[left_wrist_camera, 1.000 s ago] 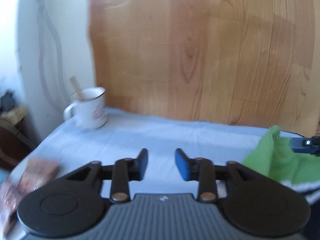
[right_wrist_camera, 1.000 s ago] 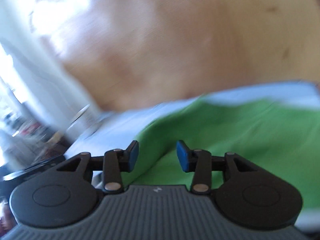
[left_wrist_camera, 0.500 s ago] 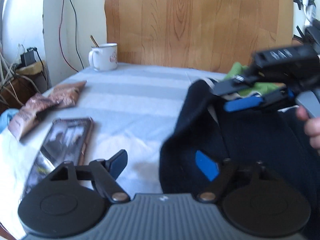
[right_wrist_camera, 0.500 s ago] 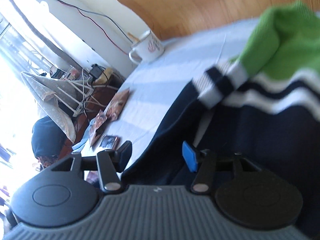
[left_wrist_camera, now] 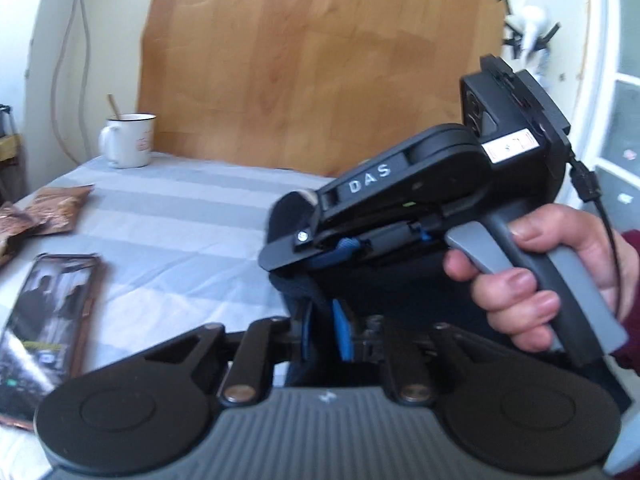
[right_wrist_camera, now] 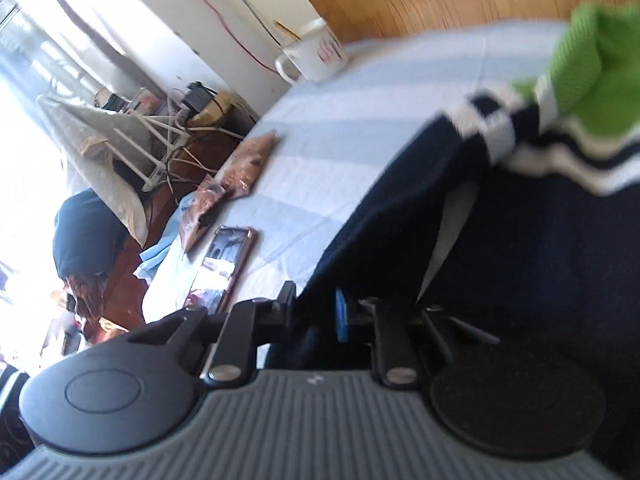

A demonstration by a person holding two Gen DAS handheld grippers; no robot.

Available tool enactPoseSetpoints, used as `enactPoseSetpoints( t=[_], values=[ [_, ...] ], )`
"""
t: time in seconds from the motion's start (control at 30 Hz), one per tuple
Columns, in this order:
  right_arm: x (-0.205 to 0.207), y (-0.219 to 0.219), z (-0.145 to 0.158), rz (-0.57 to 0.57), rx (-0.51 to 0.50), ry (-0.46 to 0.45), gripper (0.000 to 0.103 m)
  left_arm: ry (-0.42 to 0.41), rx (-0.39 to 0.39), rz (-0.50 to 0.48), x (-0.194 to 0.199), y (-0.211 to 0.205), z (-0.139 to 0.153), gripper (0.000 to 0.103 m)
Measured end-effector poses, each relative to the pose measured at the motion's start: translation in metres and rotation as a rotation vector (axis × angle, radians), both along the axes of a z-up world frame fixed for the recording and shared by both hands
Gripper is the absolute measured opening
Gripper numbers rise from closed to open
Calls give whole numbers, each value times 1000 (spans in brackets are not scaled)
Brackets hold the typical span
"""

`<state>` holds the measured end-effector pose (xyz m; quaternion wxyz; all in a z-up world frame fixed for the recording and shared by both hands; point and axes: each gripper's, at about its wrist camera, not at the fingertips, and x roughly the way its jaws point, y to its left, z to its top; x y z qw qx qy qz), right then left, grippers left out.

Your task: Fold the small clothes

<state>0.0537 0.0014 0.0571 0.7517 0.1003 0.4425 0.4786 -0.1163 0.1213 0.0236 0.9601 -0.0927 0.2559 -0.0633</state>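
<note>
- Left wrist view: the left gripper (left_wrist_camera: 322,330) has just been closing its jaws, and they now pinch a fold of the dark navy knitted garment (left_wrist_camera: 298,292), whose cloth rises between the blue pads.
- Just beyond that fold, the right gripper (left_wrist_camera: 316,246), a black tool with a grey handle, is gripped by the person's hand (left_wrist_camera: 536,276); its jaws point toward the same bunched navy edge, though the blur makes the exact contact hard to read here.
- The navy garment lies on the pale blue striped surface (left_wrist_camera: 192,216). Left of the garment lies a dark phone in a brown case (left_wrist_camera: 48,320), beyond it brown foil packets (left_wrist_camera: 48,210), and far behind a white enamel mug (left_wrist_camera: 128,140) with a stick in it.
- Right wrist view: the right gripper (right_wrist_camera: 316,314) has also just been closing, and its jaws hold the garment's dark edge.
- From there the navy cloth runs up and right to white stripes (right_wrist_camera: 532,152) and a bright green part (right_wrist_camera: 596,68).
</note>
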Motion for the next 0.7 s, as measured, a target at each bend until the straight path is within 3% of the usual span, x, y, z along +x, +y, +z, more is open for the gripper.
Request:
enactPoseSetpoints(
  t=[0.13,0.27,0.47,0.53,0.6,0.7],
  values=[
    [-1,-40,38,16,22,-115,19,-56,-72,-84,-8,-2,7,50],
    [6,-90,64,7,-57,-227,19,-65,-83,-120,-6,-6,5,55],
    [30,-160,55,-64,-214,-227,22,20,-92,-130,14,-13,-9,59],
    [42,-176,41,-146,-309,-219,39,46,-87,-123,20,-13,-13,60],
    [57,-188,30,-255,-393,-218,41,65,-83,-113,24,-13,-17,61],
    [78,-196,31,-331,-280,-167,42,93,-85,-107,31,-13,-23,64]
  ],
)
